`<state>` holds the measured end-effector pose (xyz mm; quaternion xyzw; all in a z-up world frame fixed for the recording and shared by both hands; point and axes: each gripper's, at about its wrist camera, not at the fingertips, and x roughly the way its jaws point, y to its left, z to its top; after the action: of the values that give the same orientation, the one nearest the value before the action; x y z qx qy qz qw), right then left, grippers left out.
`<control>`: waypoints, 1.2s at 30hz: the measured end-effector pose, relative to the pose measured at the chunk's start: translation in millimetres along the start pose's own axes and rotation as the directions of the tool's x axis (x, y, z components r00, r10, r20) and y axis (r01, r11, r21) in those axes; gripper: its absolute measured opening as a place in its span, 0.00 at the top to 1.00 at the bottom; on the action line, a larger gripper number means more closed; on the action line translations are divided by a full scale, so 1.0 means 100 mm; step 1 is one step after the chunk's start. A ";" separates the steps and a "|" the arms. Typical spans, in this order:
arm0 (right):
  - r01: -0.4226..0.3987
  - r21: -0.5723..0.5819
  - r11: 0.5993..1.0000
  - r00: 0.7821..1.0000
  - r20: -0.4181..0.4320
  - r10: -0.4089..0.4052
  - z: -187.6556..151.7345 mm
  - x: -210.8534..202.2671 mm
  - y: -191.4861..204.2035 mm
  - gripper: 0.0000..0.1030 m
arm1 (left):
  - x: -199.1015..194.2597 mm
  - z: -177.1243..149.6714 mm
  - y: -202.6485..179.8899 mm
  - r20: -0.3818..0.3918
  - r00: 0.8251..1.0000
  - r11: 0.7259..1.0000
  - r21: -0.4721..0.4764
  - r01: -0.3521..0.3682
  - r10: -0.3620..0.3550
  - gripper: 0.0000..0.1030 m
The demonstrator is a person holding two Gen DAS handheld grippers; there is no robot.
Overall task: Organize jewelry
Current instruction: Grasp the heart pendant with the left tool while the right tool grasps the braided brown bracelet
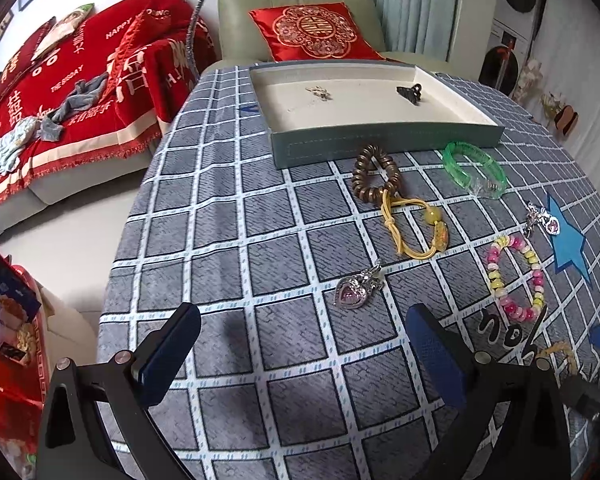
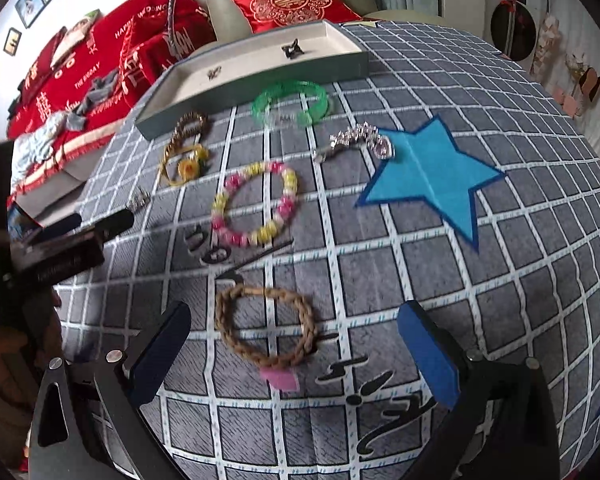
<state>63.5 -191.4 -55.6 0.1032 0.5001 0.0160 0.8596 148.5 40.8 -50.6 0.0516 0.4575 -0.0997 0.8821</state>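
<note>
Right gripper (image 2: 294, 350), jaws wide and empty, brackets my braided bracelet (image 2: 266, 326) lying flat at 12 o'clock; left gripper (image 1: 300, 354), equally spread, sits farther.

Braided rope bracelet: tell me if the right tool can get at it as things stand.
Probably yes. The braided rope bracelet lies flat on the tablecloth, just ahead of the open right tool, and nothing sits on it or between.
</note>
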 end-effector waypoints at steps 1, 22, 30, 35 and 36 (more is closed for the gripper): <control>0.008 -0.007 1.000 1.000 -0.001 -0.008 -0.01 0.01 0.01 0.00 | 0.02 0.01 -0.01 -0.003 1.000 1.000 0.007 0.001 -0.001 0.00; 0.114 -0.157 0.981 0.993 0.008 -0.114 -0.11 0.07 0.33 0.23 | 0.07 0.08 -0.17 -0.001 0.996 0.993 0.064 0.094 -0.094 0.39; 0.106 -0.160 0.981 0.994 0.005 -0.107 -0.10 0.00 0.35 0.85 | 0.01 0.05 -0.15 0.001 0.992 0.991 0.051 0.125 -0.125 0.68; 0.055 -0.123 0.991 0.998 0.010 -0.054 -0.11 -0.05 0.27 0.87 | -0.07 0.02 -0.09 0.009 0.989 0.989 0.025 0.147 -0.147 0.68; 0.034 -0.105 0.994 0.999 0.014 -0.032 -0.10 -0.07 0.24 0.87 | -0.09 0.02 -0.09 0.012 0.989 0.988 0.023 0.150 -0.150 0.68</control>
<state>52.9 -167.7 -49.5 0.0497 0.4947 0.0275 0.8672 142.8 33.1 -42.2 0.0262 0.4529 -0.1714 0.8745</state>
